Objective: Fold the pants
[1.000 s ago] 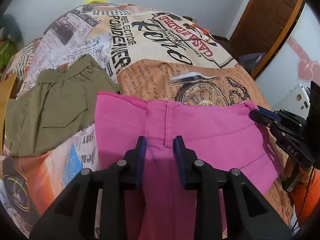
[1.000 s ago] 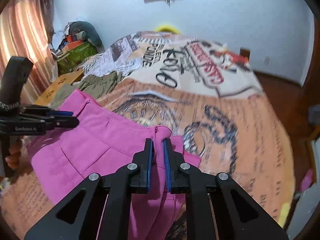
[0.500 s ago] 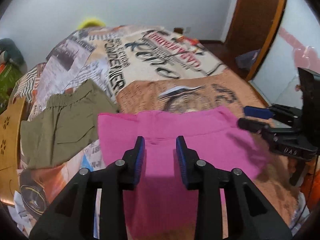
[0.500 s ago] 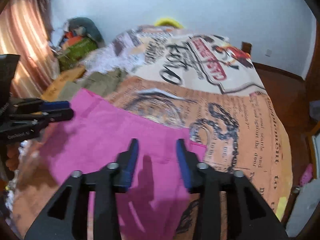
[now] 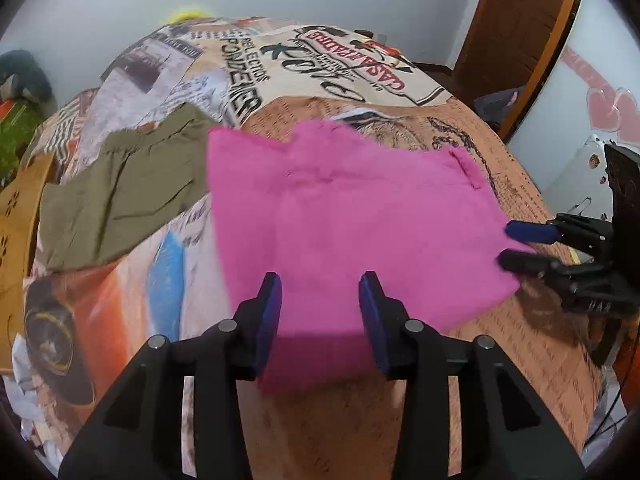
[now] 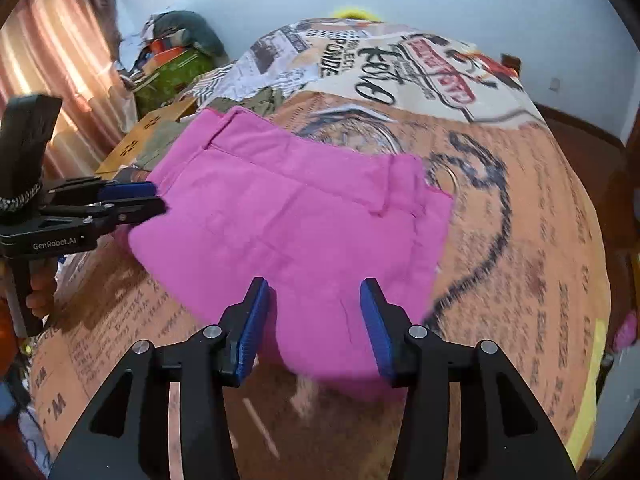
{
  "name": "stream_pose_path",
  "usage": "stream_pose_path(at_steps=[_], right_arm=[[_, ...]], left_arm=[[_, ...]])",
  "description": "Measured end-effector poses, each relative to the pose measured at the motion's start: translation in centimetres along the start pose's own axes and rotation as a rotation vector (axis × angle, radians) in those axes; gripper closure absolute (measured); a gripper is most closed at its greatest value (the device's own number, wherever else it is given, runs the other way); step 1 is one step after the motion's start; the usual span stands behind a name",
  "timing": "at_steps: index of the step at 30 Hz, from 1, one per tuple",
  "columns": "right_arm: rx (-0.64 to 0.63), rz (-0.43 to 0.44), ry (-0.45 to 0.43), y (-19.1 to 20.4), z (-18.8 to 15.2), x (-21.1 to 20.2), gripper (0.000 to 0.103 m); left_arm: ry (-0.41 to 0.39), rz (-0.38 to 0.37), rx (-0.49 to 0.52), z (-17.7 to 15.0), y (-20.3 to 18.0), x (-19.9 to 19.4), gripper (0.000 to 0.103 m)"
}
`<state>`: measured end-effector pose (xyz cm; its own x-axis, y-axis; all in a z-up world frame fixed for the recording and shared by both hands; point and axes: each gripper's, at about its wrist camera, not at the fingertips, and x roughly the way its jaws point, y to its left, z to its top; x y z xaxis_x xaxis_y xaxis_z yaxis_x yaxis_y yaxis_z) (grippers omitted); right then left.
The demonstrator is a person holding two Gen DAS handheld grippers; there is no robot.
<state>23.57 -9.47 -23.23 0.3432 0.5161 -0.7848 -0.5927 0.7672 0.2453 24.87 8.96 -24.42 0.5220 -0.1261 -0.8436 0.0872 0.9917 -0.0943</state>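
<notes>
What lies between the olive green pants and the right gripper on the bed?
The pink pants lie between them: in the left wrist view, the olive green pants sit at their left edge and the right gripper at their right.

Folded pink pants (image 6: 296, 216) flat on printed bedspread (image 6: 520, 216), right gripper (image 6: 316, 324) gaping above near edge, left gripper (image 6: 156, 200) at far-left edge, fingers apart

Two pairs of pants lie on the bed (image 5: 500, 380): one pink pair (image 5: 352, 216) and one olive pair (image 5: 120, 184). Two claws are over them, the left claw (image 5: 320, 316) and the right claw (image 6: 316, 320), each with two blue-padded fingers (image 5: 269, 312). One cardboard box (image 6: 150, 140) sits alongside.
</notes>
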Motion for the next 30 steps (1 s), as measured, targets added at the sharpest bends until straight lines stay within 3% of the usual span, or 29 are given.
stream_pose_path(at_steps=[6,8,11,14,19,30], right_arm=[[0.025,-0.032,0.020,-1.4,-1.1,-1.8,0.054],[0.032,-0.065,0.001,-1.9,-0.8,-2.5,0.054],[0.075,-0.094,-0.035,-3.2,0.0,-2.8,0.050],[0.121,-0.101,-0.043,-4.3,0.7,-2.0,0.049],[0.152,-0.096,-0.027,-5.1,1.2,0.3,0.049],[0.249,0.013,-0.008,-7.5,1.8,3.1,0.049]], left_arm=[[-0.019,0.044,-0.024,-0.7,2.3,-2.5,0.060],[-0.038,0.050,-0.049,-0.2,3.2,-2.8,0.047],[-0.056,0.030,-0.092,0.8,4.1,-2.5,0.041],[-0.036,-0.010,-0.117,1.9,4.3,-0.9,0.040],[-0.001,-0.007,-0.118,2.9,3.6,2.0,0.040],[0.012,-0.059,-0.108,3.8,3.2,4.6,0.044]])
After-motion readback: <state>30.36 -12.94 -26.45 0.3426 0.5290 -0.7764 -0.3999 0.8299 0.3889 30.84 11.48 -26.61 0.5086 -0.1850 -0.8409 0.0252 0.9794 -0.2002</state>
